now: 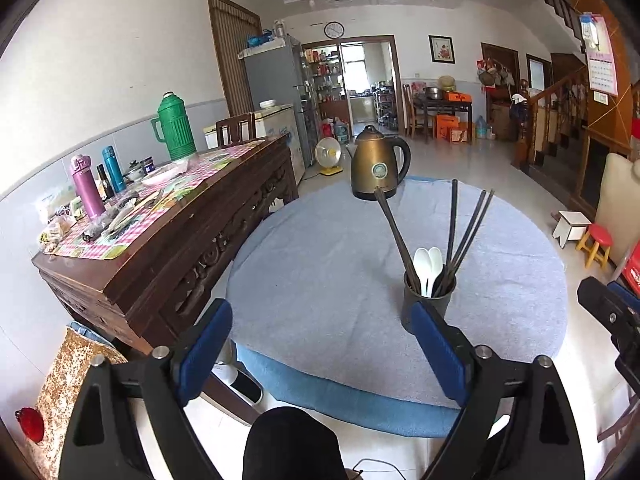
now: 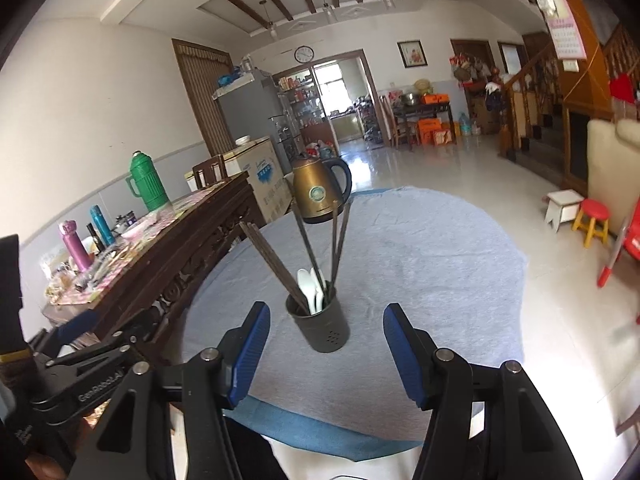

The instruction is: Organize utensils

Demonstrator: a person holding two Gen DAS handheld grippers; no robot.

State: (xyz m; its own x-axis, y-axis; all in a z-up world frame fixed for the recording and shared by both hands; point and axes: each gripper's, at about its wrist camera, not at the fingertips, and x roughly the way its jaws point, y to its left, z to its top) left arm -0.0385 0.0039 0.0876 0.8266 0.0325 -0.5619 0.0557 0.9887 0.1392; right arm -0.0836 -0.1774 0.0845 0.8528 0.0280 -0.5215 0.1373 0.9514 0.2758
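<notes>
I see the holder (image 2: 322,326) near on the round table (image 2: 440,264), chopsticks (image 2: 304,240) and spoons (image 2: 310,290) in it, kettle (image 2: 318,192) far behind, sideboard (image 2: 192,248) left.

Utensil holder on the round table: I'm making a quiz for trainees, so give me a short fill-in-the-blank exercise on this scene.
1. The dark utensil holder holds chopsticks and two ____ spoons.
2. Behind the holder stands a ____-coloured kettle.
3. Both the left gripper and the right gripper have jaws that are ____.
4. The blue cloth covers a ____ table.

Missing words: white; gold; open; round
</notes>
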